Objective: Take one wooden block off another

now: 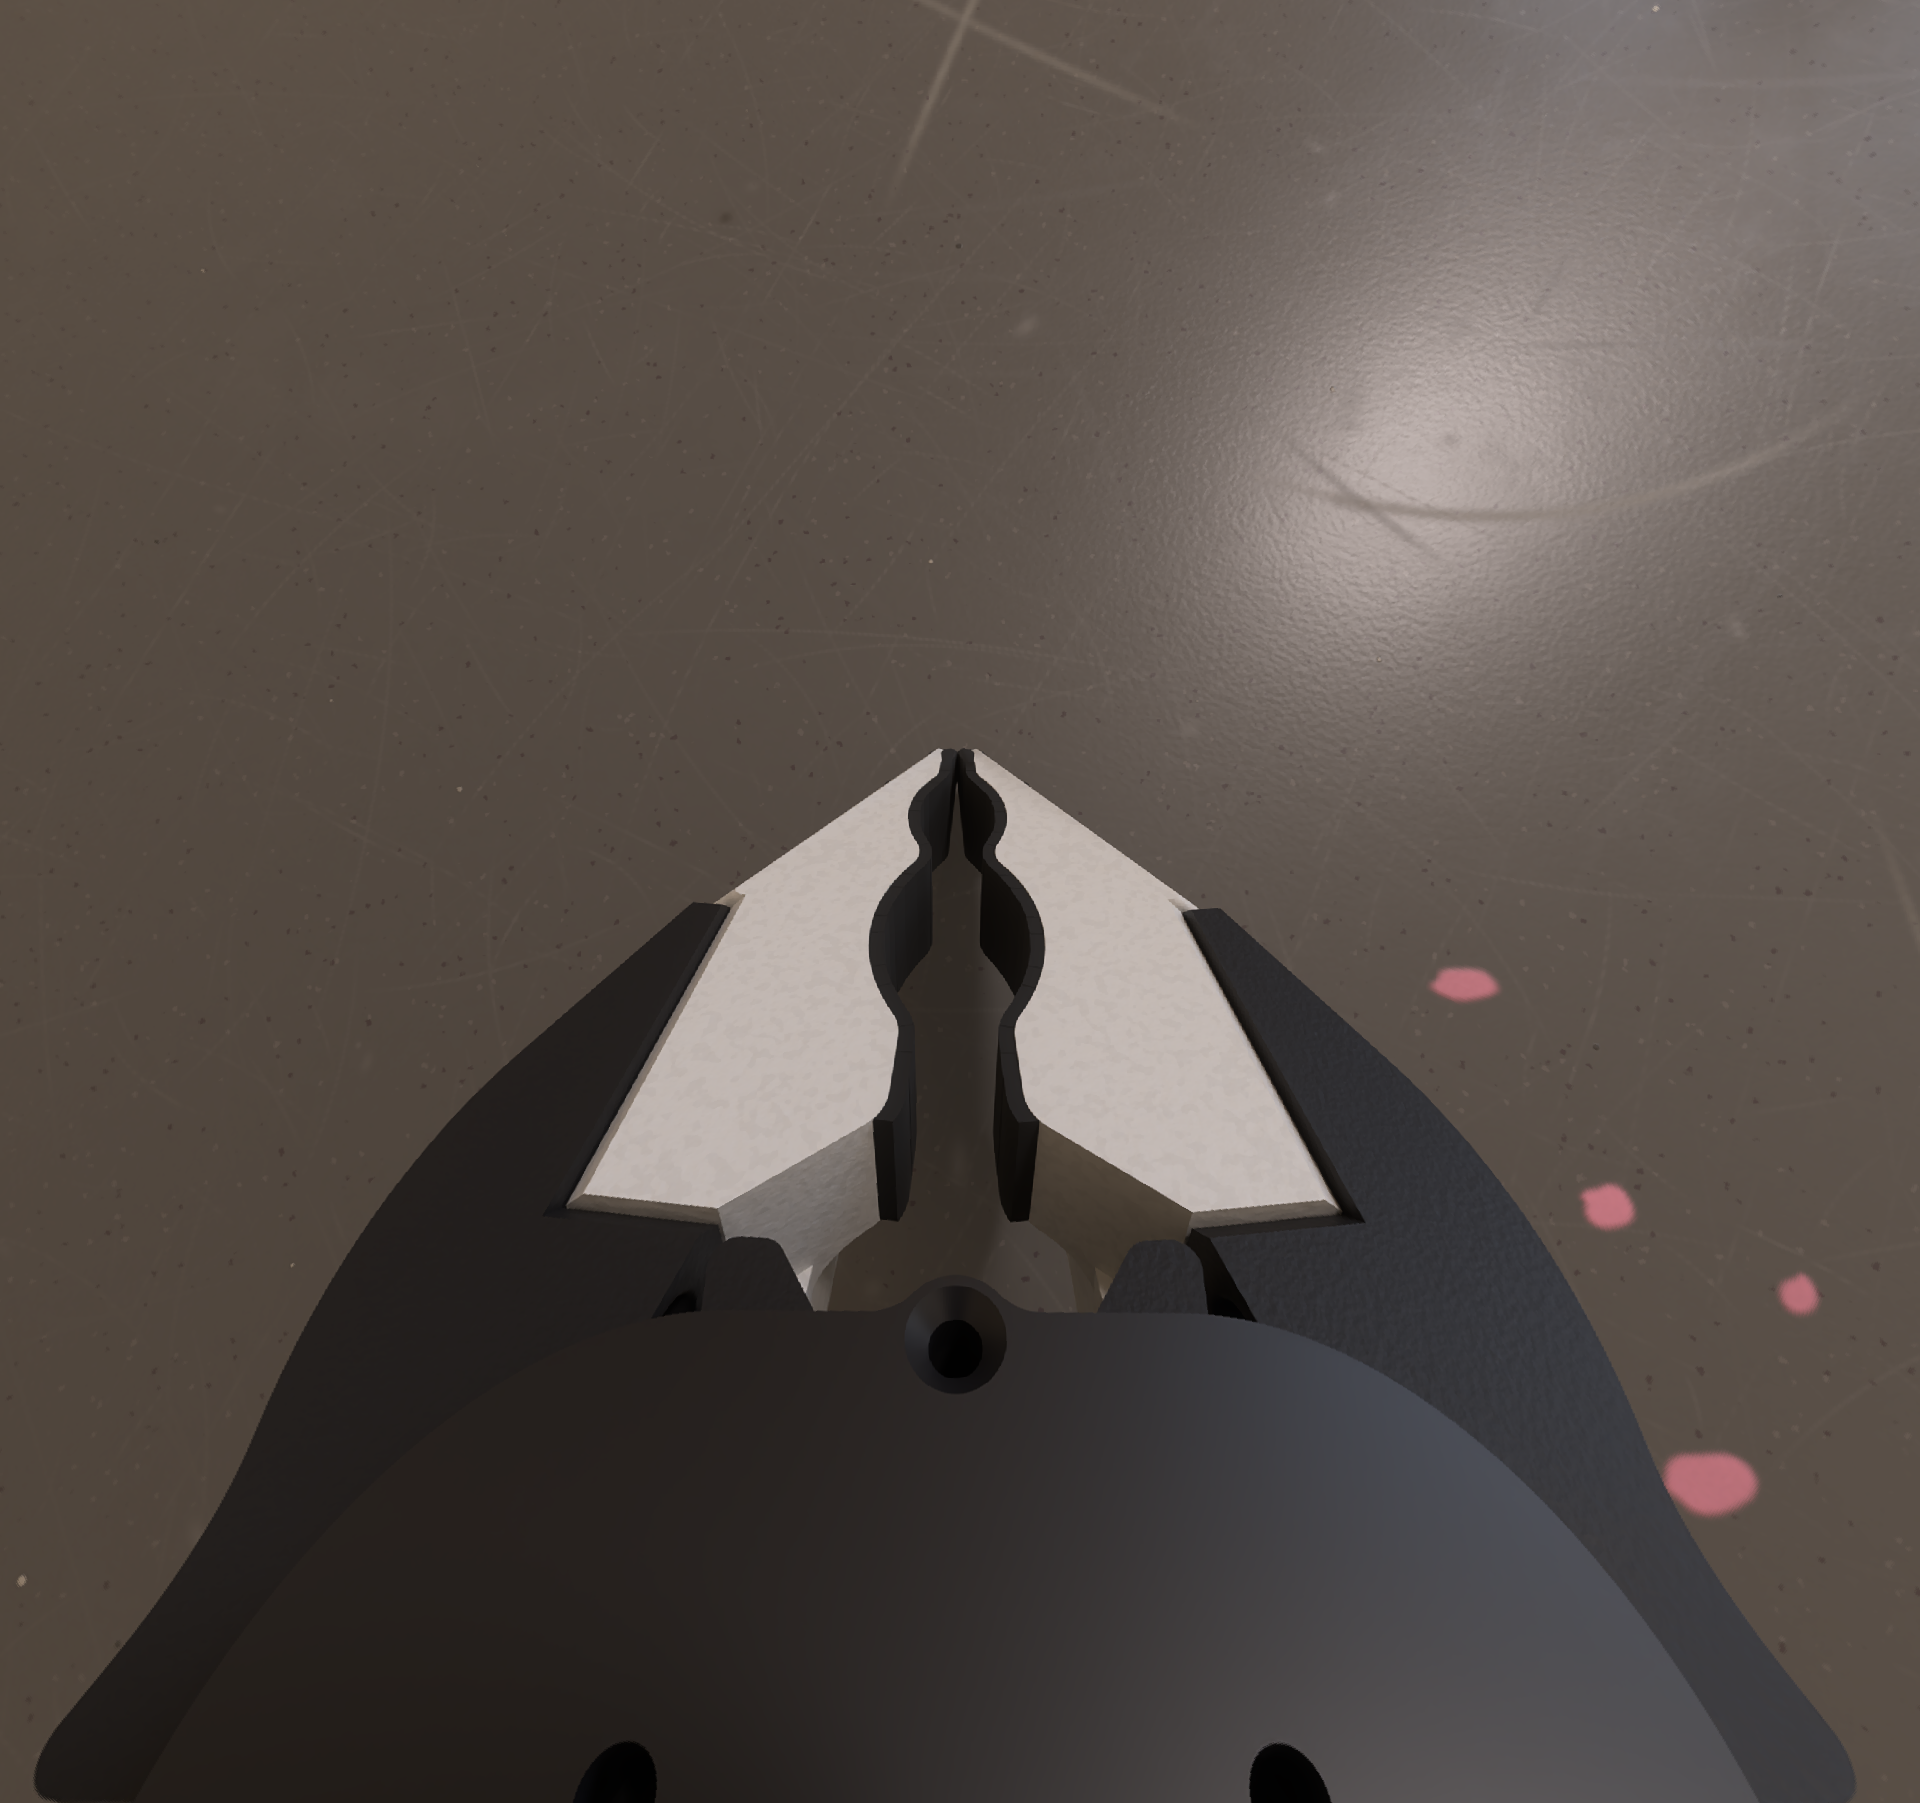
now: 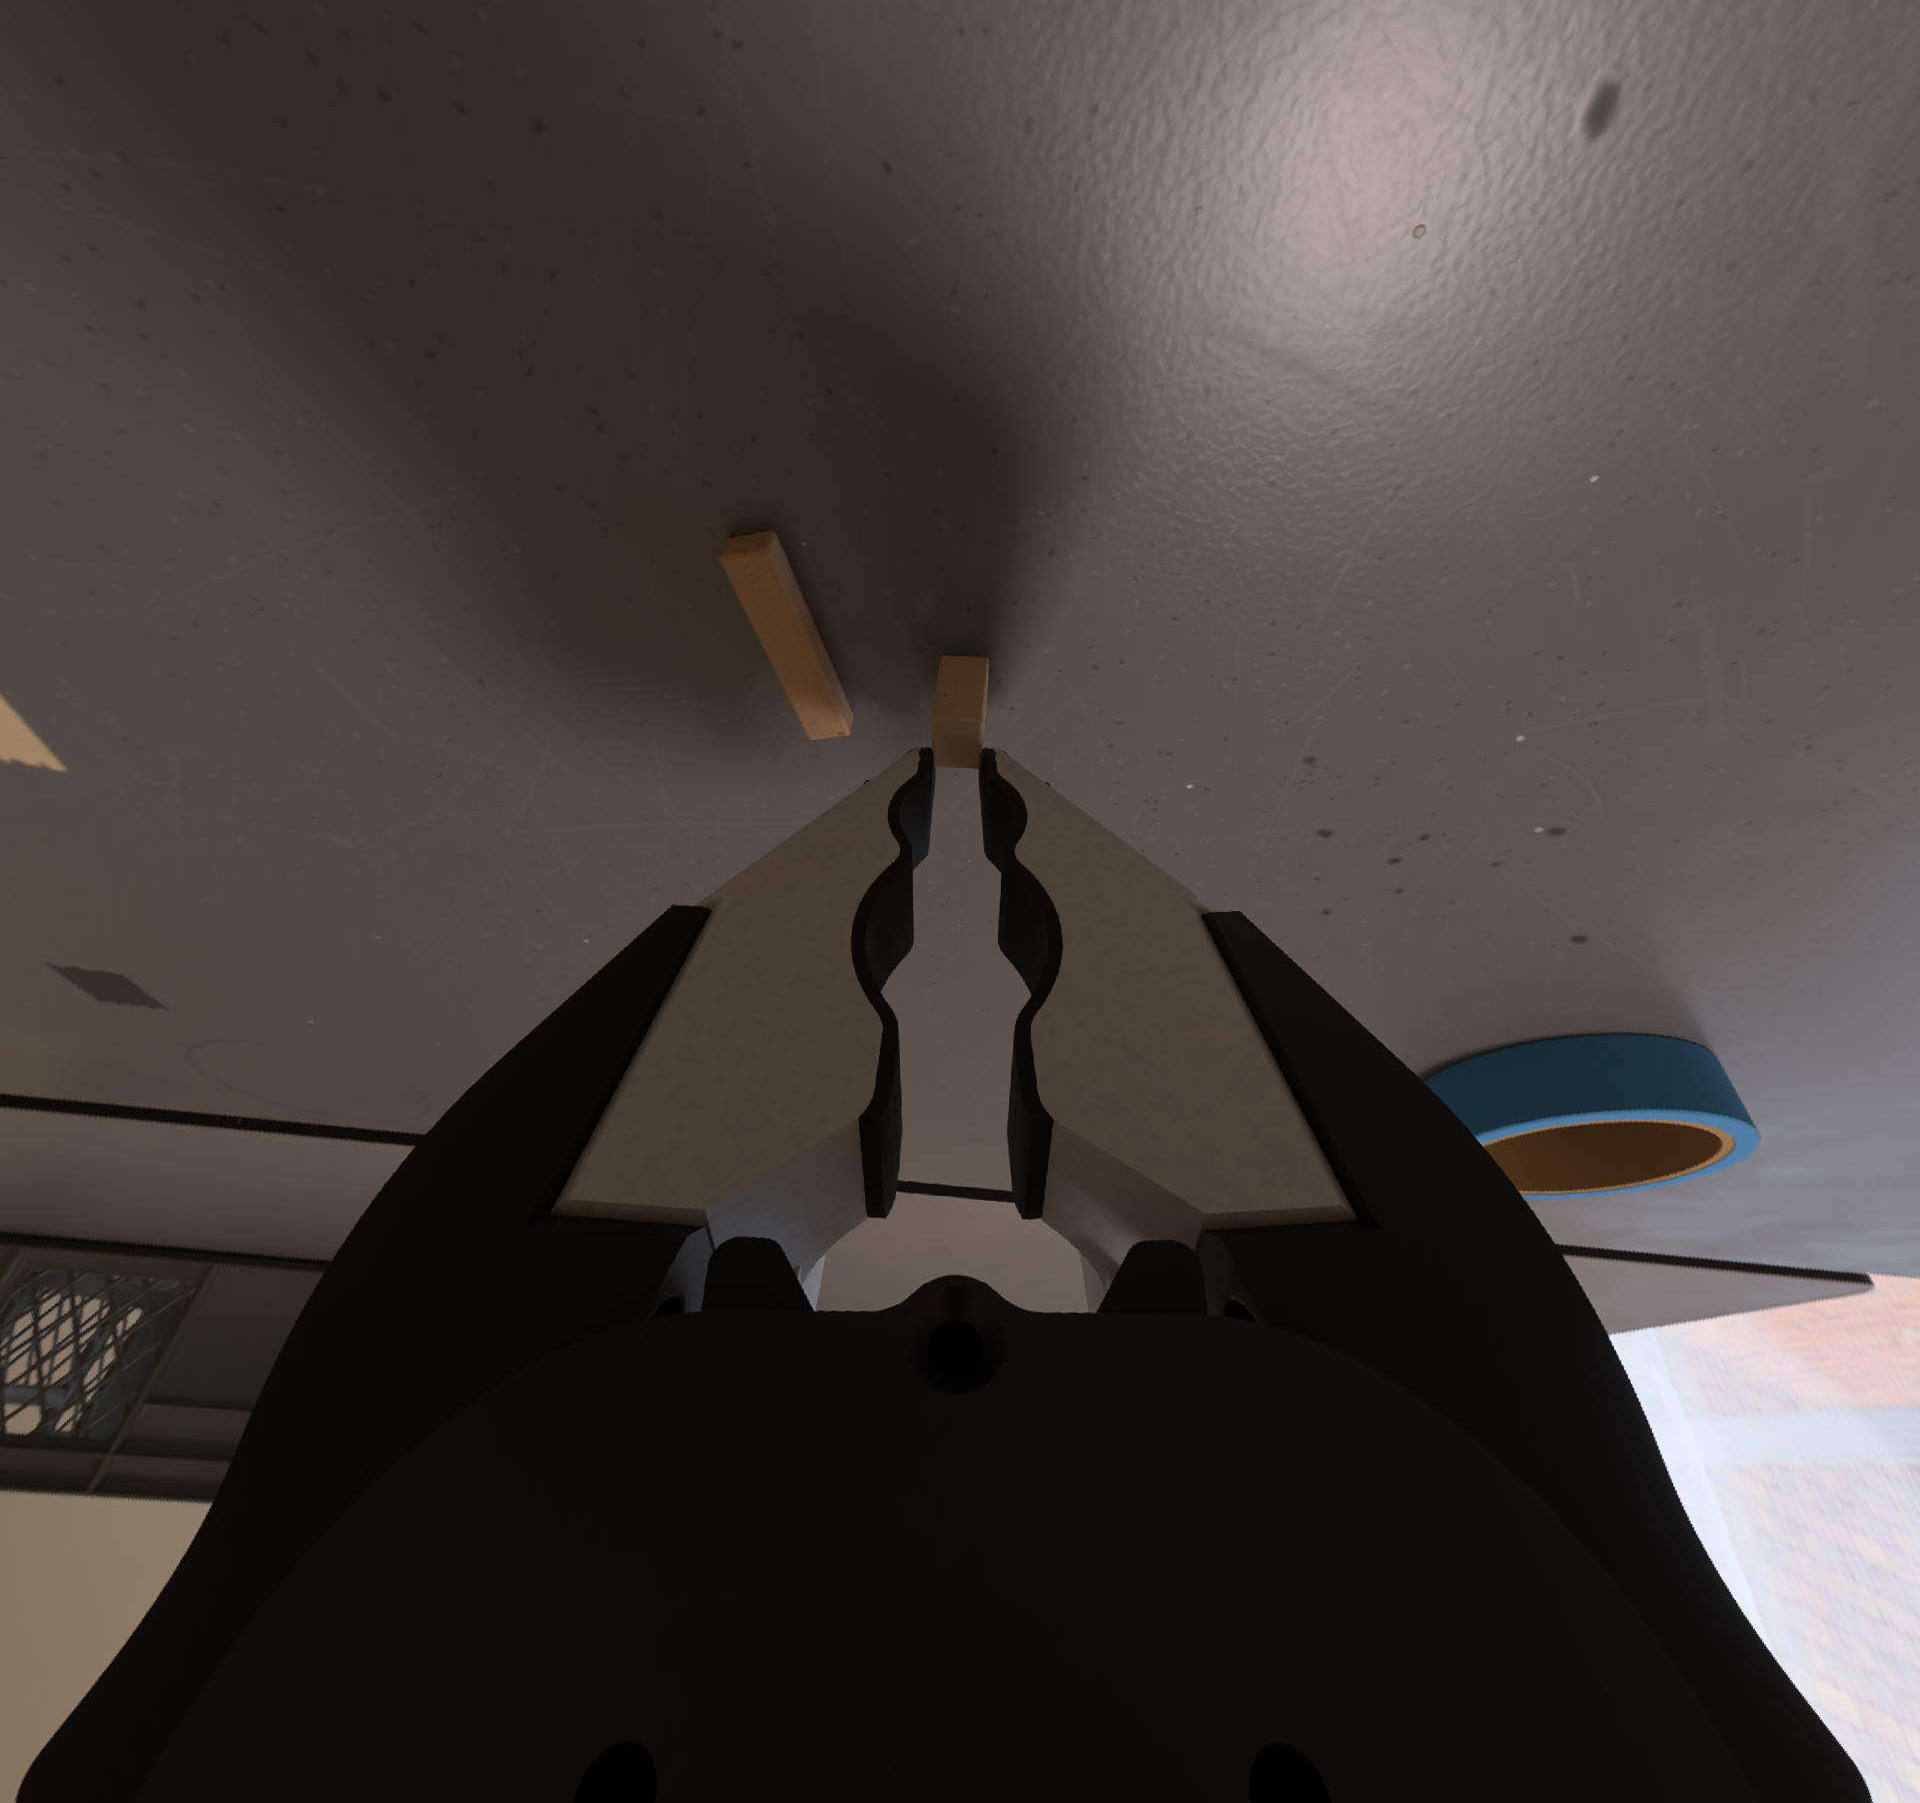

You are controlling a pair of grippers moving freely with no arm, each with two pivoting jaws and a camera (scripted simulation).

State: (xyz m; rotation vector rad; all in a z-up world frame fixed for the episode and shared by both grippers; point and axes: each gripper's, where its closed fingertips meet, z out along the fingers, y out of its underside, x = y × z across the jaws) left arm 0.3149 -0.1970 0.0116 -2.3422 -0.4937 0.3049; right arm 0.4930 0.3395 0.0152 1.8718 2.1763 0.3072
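In the right wrist view a long pale wooden block point(image 2: 787, 636) lies flat on the grey table point(image 2: 1351, 403), apart from the other block. My right gripper point(image 2: 956, 761) pinches the near end of a second wooden block point(image 2: 958, 709), which I see end-on just right of the long one. The jaws stand a block's width apart against its sides. In the left wrist view my left gripper point(image 1: 956, 754) is shut and empty over a bare brown surface point(image 1: 520, 403). No block shows in that view.
A blue roll of tape point(image 2: 1590, 1114) lies on the table to the right of my right gripper, near the table edge point(image 2: 208, 1121). Several pink spots point(image 1: 1709, 1483) mark the surface right of my left gripper.
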